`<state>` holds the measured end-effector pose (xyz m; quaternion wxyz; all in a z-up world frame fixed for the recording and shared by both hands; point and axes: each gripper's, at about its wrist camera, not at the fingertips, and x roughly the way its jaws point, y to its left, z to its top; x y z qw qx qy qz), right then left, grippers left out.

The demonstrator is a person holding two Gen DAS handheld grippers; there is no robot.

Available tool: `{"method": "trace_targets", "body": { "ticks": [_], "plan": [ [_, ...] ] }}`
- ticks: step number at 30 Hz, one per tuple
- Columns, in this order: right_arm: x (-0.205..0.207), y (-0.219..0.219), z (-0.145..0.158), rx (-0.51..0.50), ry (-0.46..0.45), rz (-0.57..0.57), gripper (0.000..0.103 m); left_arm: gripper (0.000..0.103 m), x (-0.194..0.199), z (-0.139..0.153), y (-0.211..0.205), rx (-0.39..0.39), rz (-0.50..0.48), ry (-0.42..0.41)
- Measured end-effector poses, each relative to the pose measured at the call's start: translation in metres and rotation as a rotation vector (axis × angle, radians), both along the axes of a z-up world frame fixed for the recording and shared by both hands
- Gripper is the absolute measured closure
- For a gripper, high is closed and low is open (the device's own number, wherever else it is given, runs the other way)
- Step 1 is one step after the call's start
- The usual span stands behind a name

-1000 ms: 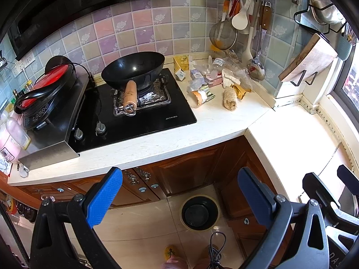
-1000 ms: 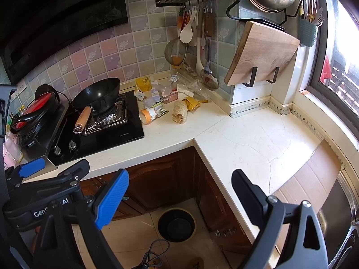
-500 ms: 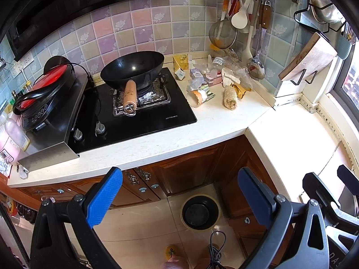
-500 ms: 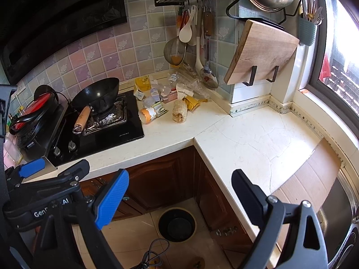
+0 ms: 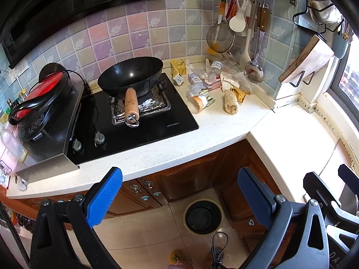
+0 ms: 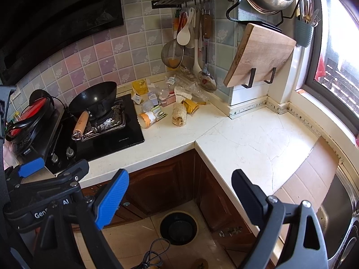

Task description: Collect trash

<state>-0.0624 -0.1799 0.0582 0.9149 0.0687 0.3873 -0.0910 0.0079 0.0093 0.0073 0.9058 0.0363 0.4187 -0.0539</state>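
both claws hang over the floor in front of the kitchen table, well back from the mess. the left claw (image 5: 179, 192) has its fingers wide apart with nothing between them, and the right claw (image 6: 179, 192) is spread the same way, also empty.

the trash (image 5: 215, 89) lies heaped in the back corner of the table (image 5: 224, 125), just right of the black stove (image 5: 143, 123) and under the hanging utensils (image 5: 242, 22). in it are a crushed paper cup (image 5: 198, 103) on its side, a rough tan cob-like roll (image 5: 230, 105) beside it, a yellow wrapper (image 5: 241, 92), a torn yellow carton (image 5: 178, 68), a small plastic bottle (image 5: 215, 66) and crumpled clear film; the smaller bits are too jumbled to tell apart.

a black wok (image 5: 131, 77) with a wooden handle sits on the burner. down on the tiled floor, close against the corner cabinet, stands a round dark bin (image 5: 203, 216), open at the top and seemingly empty.
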Motion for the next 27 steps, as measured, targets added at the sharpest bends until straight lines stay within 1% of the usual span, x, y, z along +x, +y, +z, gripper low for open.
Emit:
{"method": "trace_targets", "body": {
  "ticks": [5, 14, 17, 19, 23, 25, 27],
  "plan": [
    [0.007, 0.015, 0.004, -0.019, -0.002, -0.021, 0.010, 0.001, 0.006, 0.000, 0.010, -0.009, -0.019, -0.007],
    [0.010, 0.027, 0.003, -0.021, -0.006, -0.068, 0.010, 0.001, 0.019, -0.003, 0.011, 0.001, -0.062, 0.004],
    [0.009, 0.029, 0.003, -0.019, -0.009, -0.084, 0.010, 0.001, 0.022, -0.005, 0.013, -0.017, -0.089, 0.009],
    [0.008, 0.029, 0.002, -0.020, -0.009, -0.097, 0.010, 0.001, 0.025, -0.009, 0.014, -0.039, -0.111, 0.028],
    [0.006, 0.029, 0.002, -0.021, -0.005, -0.122, 0.010, 0.001, 0.034, -0.019, 0.012, -0.095, -0.166, 0.098],
    [0.006, 0.029, 0.001, -0.029, -0.002, -0.132, 0.010, 0.001, 0.039, -0.025, 0.009, -0.109, -0.189, 0.127],
    [0.009, 0.026, -0.001, -0.032, 0.008, -0.138, 0.010, 0.001, 0.045, -0.032, 0.004, -0.123, -0.208, 0.173]
  ]
}}
